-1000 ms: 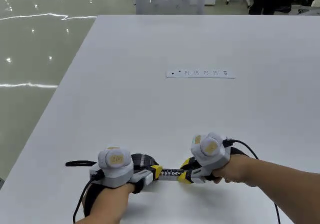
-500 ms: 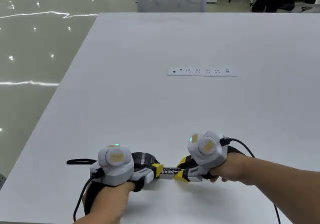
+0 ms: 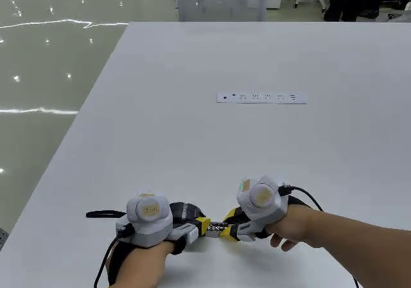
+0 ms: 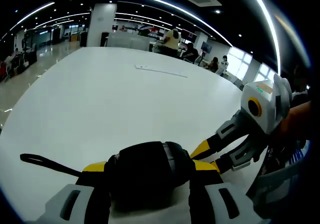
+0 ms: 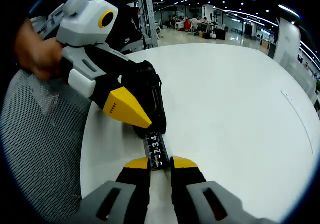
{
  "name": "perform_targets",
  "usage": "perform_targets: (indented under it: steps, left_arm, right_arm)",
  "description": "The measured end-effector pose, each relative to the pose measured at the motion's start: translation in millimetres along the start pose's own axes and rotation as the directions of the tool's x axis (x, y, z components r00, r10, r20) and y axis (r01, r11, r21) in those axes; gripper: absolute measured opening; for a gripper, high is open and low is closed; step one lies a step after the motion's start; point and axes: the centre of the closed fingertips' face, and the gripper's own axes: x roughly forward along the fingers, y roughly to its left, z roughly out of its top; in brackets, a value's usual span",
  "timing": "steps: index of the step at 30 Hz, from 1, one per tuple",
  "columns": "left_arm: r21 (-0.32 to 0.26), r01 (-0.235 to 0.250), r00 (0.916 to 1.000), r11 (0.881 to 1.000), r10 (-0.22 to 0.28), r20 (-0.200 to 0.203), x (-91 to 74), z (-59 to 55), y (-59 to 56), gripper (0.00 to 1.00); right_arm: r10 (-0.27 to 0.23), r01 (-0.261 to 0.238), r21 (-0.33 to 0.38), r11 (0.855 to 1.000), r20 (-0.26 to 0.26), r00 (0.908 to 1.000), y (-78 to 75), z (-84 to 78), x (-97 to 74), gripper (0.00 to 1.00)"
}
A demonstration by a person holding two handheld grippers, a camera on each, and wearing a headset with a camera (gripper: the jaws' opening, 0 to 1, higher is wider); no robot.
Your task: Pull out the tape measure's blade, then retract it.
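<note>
Two grippers: we see them low on the white table (image 3: 192,140), near its front edge, with their tips facing each other and close together.
Strap: a black loop (image 3: 103,213) lies flat on the table, left of the tape measure (image 3: 183,212); we find it again in the left gripper view (image 4: 45,163).
Left gripper: the left gripper (image 3: 196,227) is clamped on the tape measure, with a yellow-tipped jaw on either side of the black case (image 4: 150,176).
Tape measure: it sits low on the table inside those jaws, and its mouth points at the right gripper (image 3: 228,231).
Blade: a short length of blade (image 5: 156,151) is out, and we read 2, 3, 4 on it.
Right gripper: its jaws (image 5: 160,163) are pinched onto the blade's free end.
Power strip: a white one (image 3: 260,97) lies well apart, farther up the table.
</note>
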Motion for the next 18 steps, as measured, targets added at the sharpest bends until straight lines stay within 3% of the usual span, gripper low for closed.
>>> perform_targets:
  steps: [18]
  left_arm:
    - [-0.002, 0.003, 1.0, 1.0, -0.003, -0.002, 0.1, 0.1, 0.0, 0.6]
  right_arm:
    - [0.022, -0.022, -0.003, 1.0, 0.011, 0.9997, 2.8, 9.6, 8.8, 0.14]
